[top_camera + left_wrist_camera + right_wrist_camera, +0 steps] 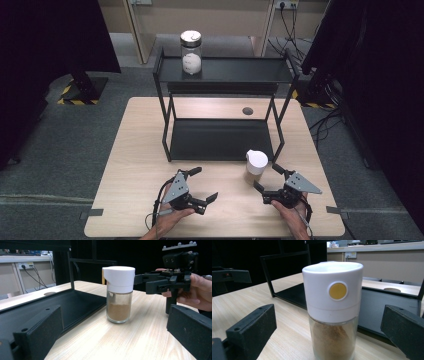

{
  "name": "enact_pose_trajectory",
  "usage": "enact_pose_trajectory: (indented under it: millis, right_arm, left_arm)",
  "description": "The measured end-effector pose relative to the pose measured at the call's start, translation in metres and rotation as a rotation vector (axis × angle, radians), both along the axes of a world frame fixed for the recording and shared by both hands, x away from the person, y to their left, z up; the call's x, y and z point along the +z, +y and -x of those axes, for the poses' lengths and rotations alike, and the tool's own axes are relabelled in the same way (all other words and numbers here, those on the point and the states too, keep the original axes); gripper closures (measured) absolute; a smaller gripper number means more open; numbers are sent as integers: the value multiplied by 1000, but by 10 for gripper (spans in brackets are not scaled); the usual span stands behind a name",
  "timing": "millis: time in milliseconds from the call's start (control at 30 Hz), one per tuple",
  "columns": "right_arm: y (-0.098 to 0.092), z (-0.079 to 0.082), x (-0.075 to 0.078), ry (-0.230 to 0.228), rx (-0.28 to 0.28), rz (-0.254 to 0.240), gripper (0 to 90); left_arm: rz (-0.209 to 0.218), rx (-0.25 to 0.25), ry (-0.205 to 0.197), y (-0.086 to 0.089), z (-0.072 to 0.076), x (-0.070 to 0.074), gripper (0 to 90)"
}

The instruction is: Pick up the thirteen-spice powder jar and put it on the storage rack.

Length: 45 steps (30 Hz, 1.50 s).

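Right gripper (266, 181): jaws spread wide, nothing between them, both clear of contact. In the right gripper view the two black jaws flank the spice jar (332, 310) with open space on either side; the jar stands upright in the gap line, close ahead, at 12 o'clock from the gripper.

Left gripper (204, 184): jaws likewise spread wide and empty. In the left gripper view the jar (118, 293) stands farther off at 12 o'clock, with the right gripper (150, 283) and the hand holding it seen beyond at 2 o'clock.

Spice jar: glass body, brown powder filling the lower part, white cap with a yellow round button (338, 291). In the high view the jar (255, 166) rests on the wooden table (130, 165), just beside the front right foot of the black two-tier rack (222, 140), at 11 o'clock from the right gripper.

Rack top shelf: a second jar (191, 52) with white contents, upright, at its left end.
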State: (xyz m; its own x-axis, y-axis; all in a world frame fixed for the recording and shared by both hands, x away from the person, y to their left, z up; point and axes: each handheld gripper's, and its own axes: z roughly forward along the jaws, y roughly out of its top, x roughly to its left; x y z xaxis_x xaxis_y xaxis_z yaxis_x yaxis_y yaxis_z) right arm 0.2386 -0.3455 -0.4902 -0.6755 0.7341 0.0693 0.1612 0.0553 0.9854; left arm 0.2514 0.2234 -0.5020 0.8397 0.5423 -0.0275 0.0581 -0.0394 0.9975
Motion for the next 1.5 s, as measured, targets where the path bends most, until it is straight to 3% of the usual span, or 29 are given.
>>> enact_pose_trajectory:
  millis: [633,833,1500]
  right_arm:
    - [19,-19,4,16,4,37,46]
    - [23,-24,5,37,-21,50,116]
    - [33,-31,7,37,-32,98,305]
  left_arm:
    - [-6,10,9,0,-1,-1,4]
    - [-6,8,9,0,0,-1,4]
    - [-4,12,12,0,0,-2,4]
